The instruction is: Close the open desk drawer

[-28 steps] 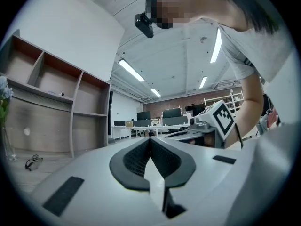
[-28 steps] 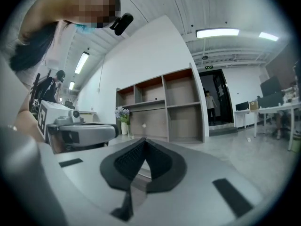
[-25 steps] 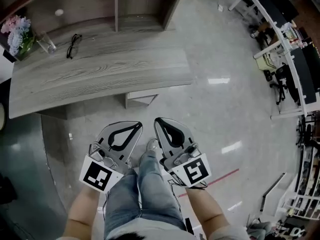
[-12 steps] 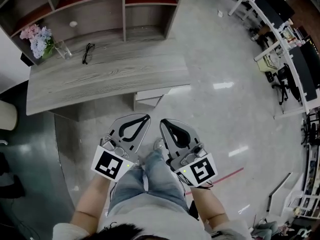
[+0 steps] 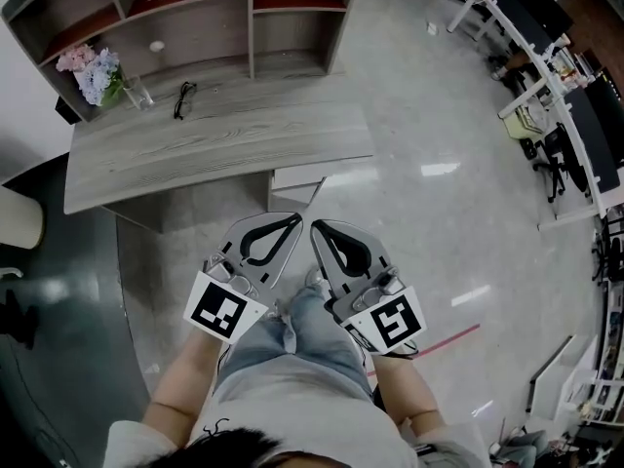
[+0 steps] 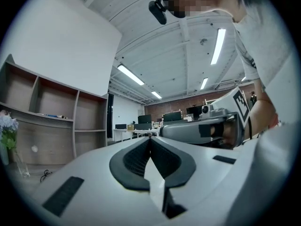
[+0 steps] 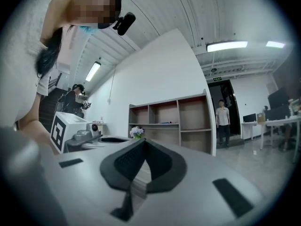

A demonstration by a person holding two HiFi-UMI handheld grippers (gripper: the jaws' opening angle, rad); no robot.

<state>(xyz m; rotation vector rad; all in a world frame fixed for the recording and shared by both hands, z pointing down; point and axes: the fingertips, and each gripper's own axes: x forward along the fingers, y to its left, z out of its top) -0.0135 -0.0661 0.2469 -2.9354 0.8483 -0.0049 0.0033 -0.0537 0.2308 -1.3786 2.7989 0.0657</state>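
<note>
The grey wooden desk [image 5: 214, 144] stands ahead of me in the head view. Its pale drawer [image 5: 304, 176] sticks out from under the front edge near the right end. My left gripper [image 5: 293, 219] and right gripper [image 5: 316, 227] hang side by side over the person's jeans, just short of the drawer and not touching it. Both are shut with nothing between the jaws. In the left gripper view the left gripper [image 6: 150, 138] points up towards the ceiling. The right gripper [image 7: 143, 141] faces the shelf unit in its own view.
A shelf unit [image 5: 195, 18] rises behind the desk. On the desktop lie flowers [image 5: 93, 71], a glass [image 5: 136, 94] and spectacles [image 5: 183, 98]. Office desks and chairs [image 5: 546, 86] line the right side. A person [image 7: 222, 121] stands in a doorway. Polished floor [image 5: 448, 222] spreads to the right.
The head view has tipped up, so more of the shelf unit shows and the desk sits further right. Both grippers stay shut and close together, now nearer the drawer.
</note>
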